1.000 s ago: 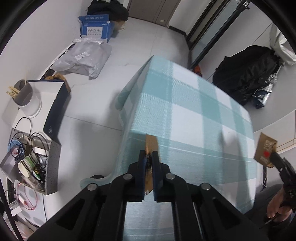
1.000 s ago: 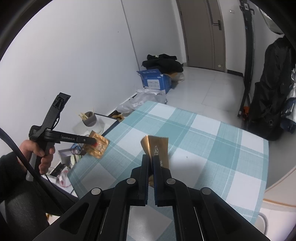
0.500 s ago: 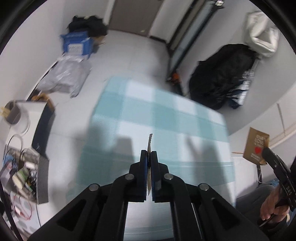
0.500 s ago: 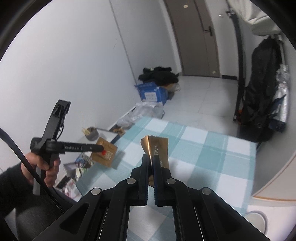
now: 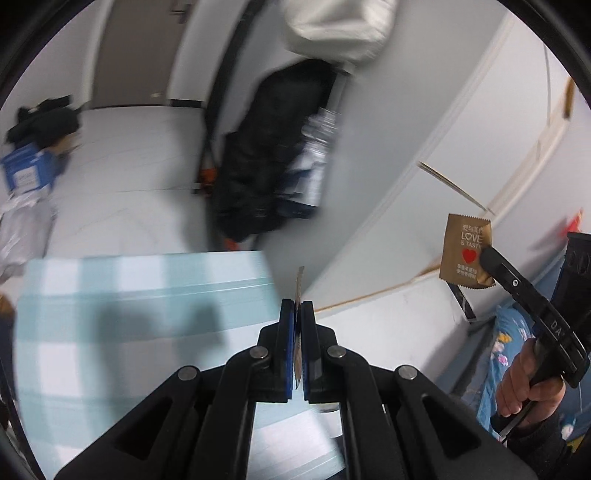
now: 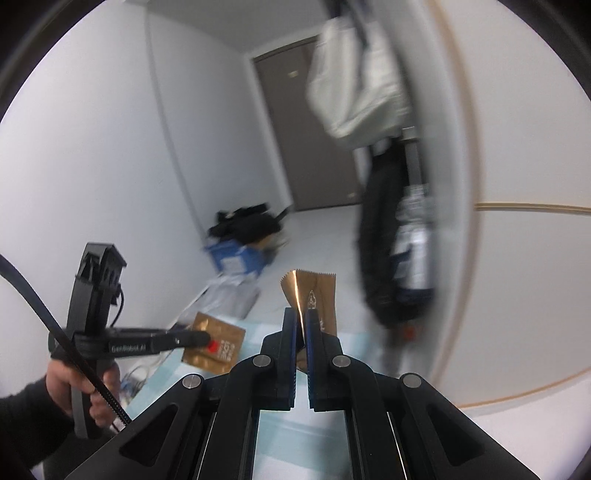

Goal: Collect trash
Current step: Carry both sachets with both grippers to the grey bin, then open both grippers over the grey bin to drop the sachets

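Note:
In the left wrist view my left gripper (image 5: 297, 306) is shut on a gold snack wrapper (image 5: 300, 284), seen edge-on above the pads. It hangs over the right end of the teal checked tablecloth (image 5: 129, 295). My right gripper (image 5: 484, 254) shows at the right, held by a hand and shut on a second gold wrapper (image 5: 465, 251) printed with a red heart. In the right wrist view the right gripper (image 6: 300, 314) pinches its gold wrapper (image 6: 317, 291) with a serrated top edge. At the left the left gripper (image 6: 203, 336) holds its wrapper (image 6: 218, 343) above the table (image 6: 255, 334).
A black bag (image 5: 258, 166) stands against the wall past the table, with a white bag (image 5: 332, 29) above it. A blue box (image 5: 26, 173) and dark clothes lie on the floor at the far left. The white wall (image 5: 461, 129) is close on the right.
Both grippers have risen and swung right, off the middle of the table toward its right end and the wall. Each keeps its wrapper. The picture is now blurred with motion.

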A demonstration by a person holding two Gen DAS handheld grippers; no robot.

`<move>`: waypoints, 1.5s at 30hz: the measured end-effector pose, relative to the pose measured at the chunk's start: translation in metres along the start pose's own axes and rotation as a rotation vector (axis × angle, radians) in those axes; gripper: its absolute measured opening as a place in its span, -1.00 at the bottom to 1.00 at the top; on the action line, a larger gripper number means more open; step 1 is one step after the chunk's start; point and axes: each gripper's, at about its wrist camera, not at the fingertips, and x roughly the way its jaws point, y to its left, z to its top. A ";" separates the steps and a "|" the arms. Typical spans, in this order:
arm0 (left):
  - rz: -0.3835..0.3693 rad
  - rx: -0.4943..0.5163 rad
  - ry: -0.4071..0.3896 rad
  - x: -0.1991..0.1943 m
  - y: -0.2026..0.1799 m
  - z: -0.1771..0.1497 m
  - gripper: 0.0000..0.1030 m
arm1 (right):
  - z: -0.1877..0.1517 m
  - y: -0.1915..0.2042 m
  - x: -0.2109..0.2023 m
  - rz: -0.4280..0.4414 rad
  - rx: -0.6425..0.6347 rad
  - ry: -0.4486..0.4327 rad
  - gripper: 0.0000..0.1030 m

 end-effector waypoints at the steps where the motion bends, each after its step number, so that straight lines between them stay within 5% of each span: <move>1: -0.025 0.011 0.020 0.014 -0.012 0.002 -1.00 | 0.000 -0.013 -0.007 -0.020 0.018 -0.005 -0.93; 11: -0.092 0.093 0.263 0.138 -0.072 -0.018 -1.00 | -0.068 -0.141 -0.017 -0.152 0.274 0.089 -0.93; 20: -0.085 0.144 0.472 0.237 -0.086 -0.050 -1.00 | -0.168 -0.216 0.032 -0.112 0.502 0.261 -0.93; 29: -0.044 0.173 0.643 0.287 -0.085 -0.079 -1.00 | -0.251 -0.250 0.088 -0.086 0.688 0.436 -0.84; 38: 0.010 0.111 0.772 0.311 -0.087 -0.096 -0.97 | -0.294 -0.259 0.113 -0.088 0.769 0.539 -0.62; 40: 0.023 0.120 0.791 0.314 -0.090 -0.098 -0.82 | -0.298 -0.260 0.113 -0.087 0.774 0.544 -0.52; 45: 0.061 0.144 0.753 0.303 -0.091 -0.094 0.01 | -0.295 -0.261 0.099 -0.122 0.790 0.535 0.01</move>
